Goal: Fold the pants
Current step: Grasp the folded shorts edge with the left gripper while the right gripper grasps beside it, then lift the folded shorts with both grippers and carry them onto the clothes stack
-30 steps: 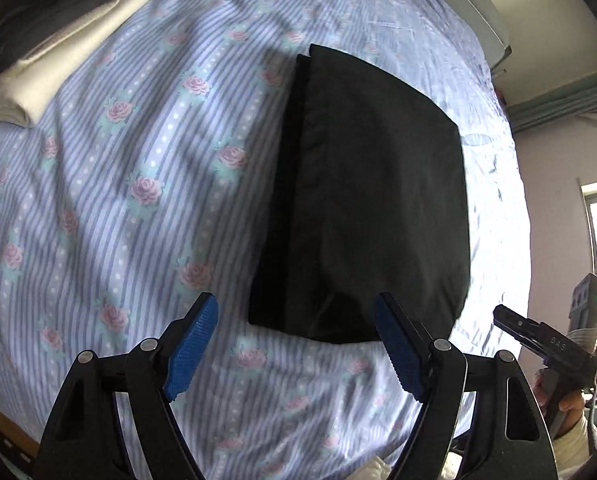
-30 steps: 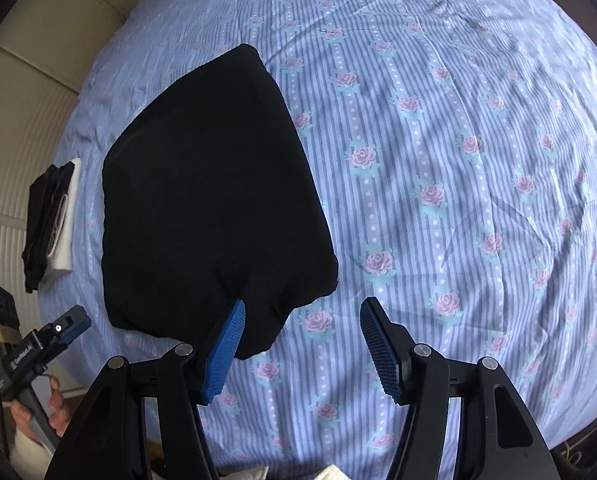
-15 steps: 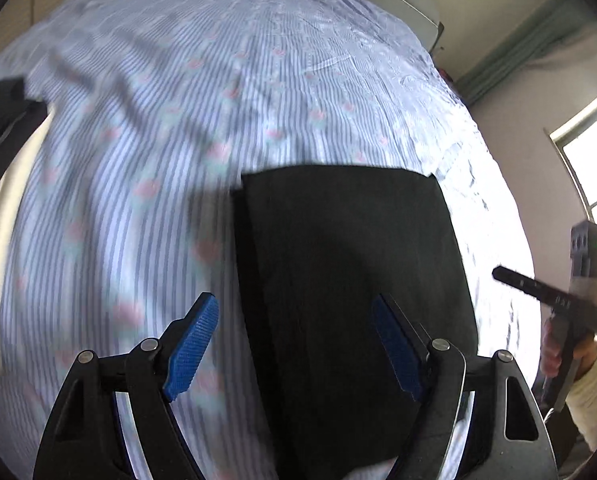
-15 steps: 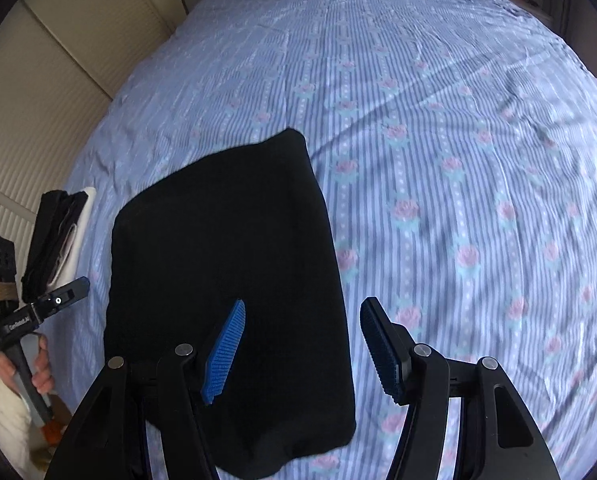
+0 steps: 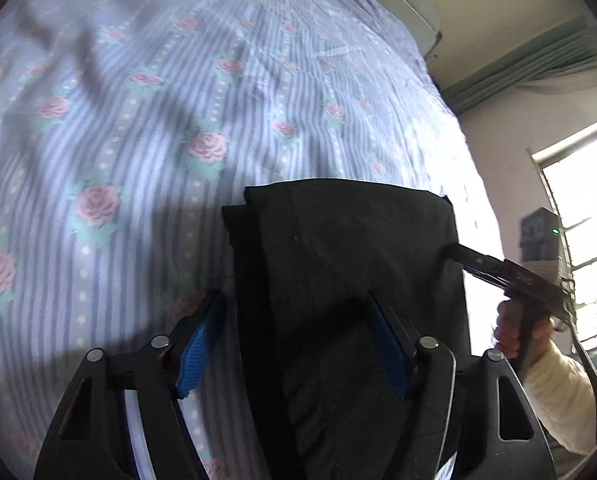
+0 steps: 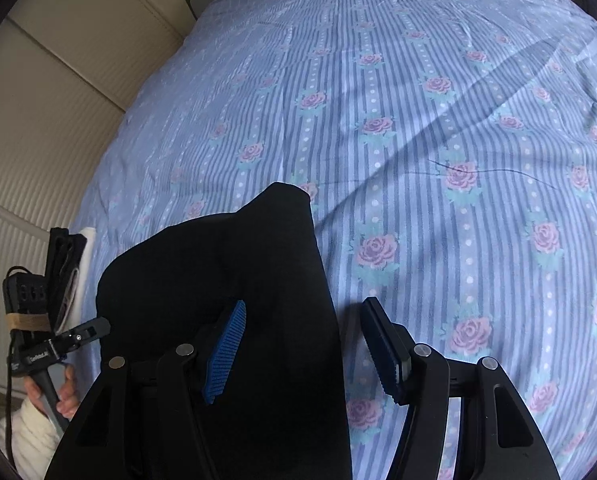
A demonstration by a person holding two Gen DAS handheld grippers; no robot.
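Hardly any lettering here that I can read. In my right wrist view, my left gripper (image 6: 84, 332) carries a small white label along its body, but the print is too blurred to make out. In my left wrist view, my right gripper (image 5: 458, 252) shows faint unreadable markings

Black pants (image 5: 350, 280), folded into compact multi-layer rectangle, lying flat on bedsheet (image 5: 146, 128) nr its near edge. Layered fold edges stepped along left side; seam runs lengthwise. In right wrist view far corner (image 6: 290, 200) sits slightly humped.
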